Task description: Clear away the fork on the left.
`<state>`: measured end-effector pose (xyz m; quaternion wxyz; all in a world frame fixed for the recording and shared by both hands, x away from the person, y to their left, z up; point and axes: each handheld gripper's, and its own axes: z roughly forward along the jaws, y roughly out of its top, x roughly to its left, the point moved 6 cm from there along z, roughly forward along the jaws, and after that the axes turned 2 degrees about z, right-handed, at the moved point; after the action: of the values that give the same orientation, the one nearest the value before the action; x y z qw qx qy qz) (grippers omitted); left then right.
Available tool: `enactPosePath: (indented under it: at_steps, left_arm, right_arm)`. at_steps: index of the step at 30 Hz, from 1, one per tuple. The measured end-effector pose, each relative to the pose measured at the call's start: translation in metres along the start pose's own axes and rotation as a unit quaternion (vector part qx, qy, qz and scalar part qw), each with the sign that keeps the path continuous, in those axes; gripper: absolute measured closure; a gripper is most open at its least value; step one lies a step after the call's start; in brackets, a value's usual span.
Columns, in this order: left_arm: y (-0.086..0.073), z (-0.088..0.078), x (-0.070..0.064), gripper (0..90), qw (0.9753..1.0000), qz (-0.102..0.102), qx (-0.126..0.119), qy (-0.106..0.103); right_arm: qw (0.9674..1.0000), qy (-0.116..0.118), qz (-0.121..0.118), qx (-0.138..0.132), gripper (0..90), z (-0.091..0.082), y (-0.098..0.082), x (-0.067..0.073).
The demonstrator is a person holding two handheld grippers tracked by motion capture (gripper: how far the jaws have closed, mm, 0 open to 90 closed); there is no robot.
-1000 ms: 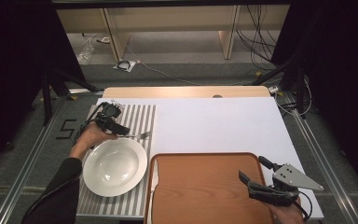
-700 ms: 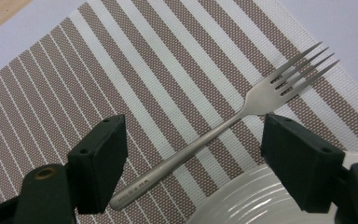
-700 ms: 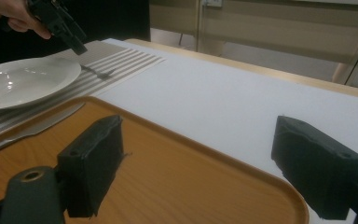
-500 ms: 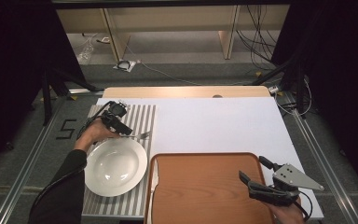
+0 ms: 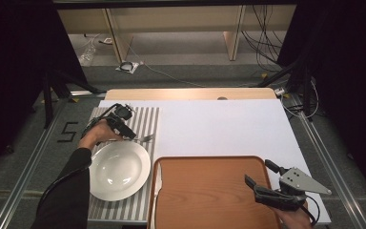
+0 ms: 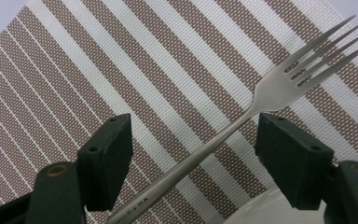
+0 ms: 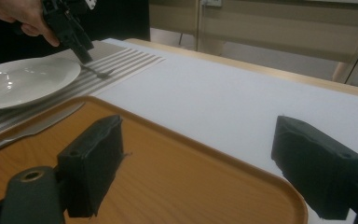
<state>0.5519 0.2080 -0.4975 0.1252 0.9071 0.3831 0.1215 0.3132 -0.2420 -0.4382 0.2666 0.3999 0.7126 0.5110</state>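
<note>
A white plate (image 5: 119, 171) is set on the striped placemat (image 5: 148, 119) at the left edge of the surface (image 5: 219, 126). A brown tray (image 5: 205, 191) is placed at the near edge, just right of the placemat. A knife (image 7: 28, 130) is laid along the tray's left rim.

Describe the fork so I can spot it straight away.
Find the striped placemat at the table's left side. The fork lies on it just beyond the white plate, between the left gripper's open jaws. It is the sole silver utensil there, tines pointing away from the hand.
</note>
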Motion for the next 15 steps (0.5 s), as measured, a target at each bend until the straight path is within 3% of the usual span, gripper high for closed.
enactPosePath:
  at_steps: [15]
  left_arm:
    - [-0.0005,0.0094,-0.0001,31.9,0.9996,0.025,0.016,0.000]
  right_arm:
    - [1.0000,0.003,0.001,-0.005,17.6,0.0006,0.0003,0.0004]
